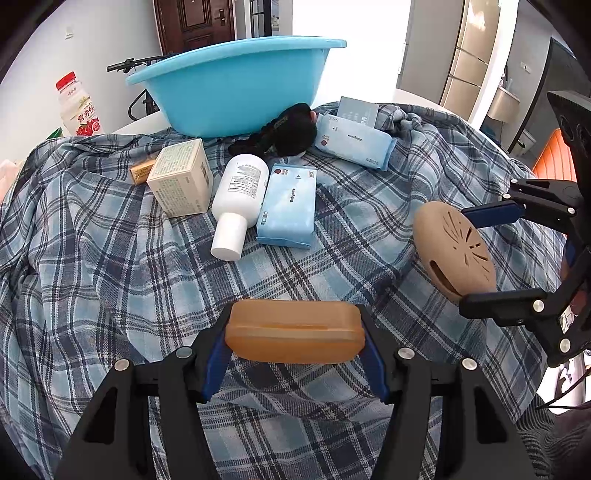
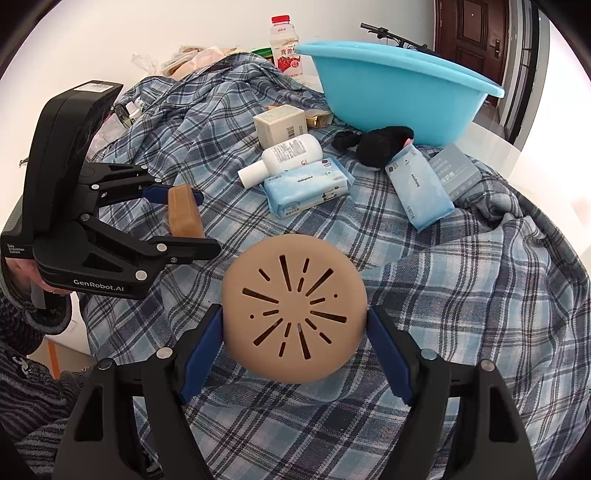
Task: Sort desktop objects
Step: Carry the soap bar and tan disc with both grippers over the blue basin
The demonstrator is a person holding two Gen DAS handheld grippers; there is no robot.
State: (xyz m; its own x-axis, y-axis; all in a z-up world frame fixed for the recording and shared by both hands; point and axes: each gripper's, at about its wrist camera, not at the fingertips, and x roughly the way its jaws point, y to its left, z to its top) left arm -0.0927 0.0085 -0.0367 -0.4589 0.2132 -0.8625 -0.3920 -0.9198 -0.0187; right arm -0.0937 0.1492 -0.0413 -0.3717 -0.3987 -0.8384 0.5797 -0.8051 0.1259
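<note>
My left gripper is shut on an amber soap bar and holds it above the plaid cloth; it also shows in the right wrist view. My right gripper is shut on a round tan slotted disc, seen at the right in the left wrist view. A blue basin stands at the back. On the cloth lie a white bottle, a beige box, two blue wipe packs, a black plush thing and a grey box.
A small gold box lies left of the beige box. A drink bottle with a red cap stands at the back left. The cloth bunches into folds at the right. A door and an orange chair are behind.
</note>
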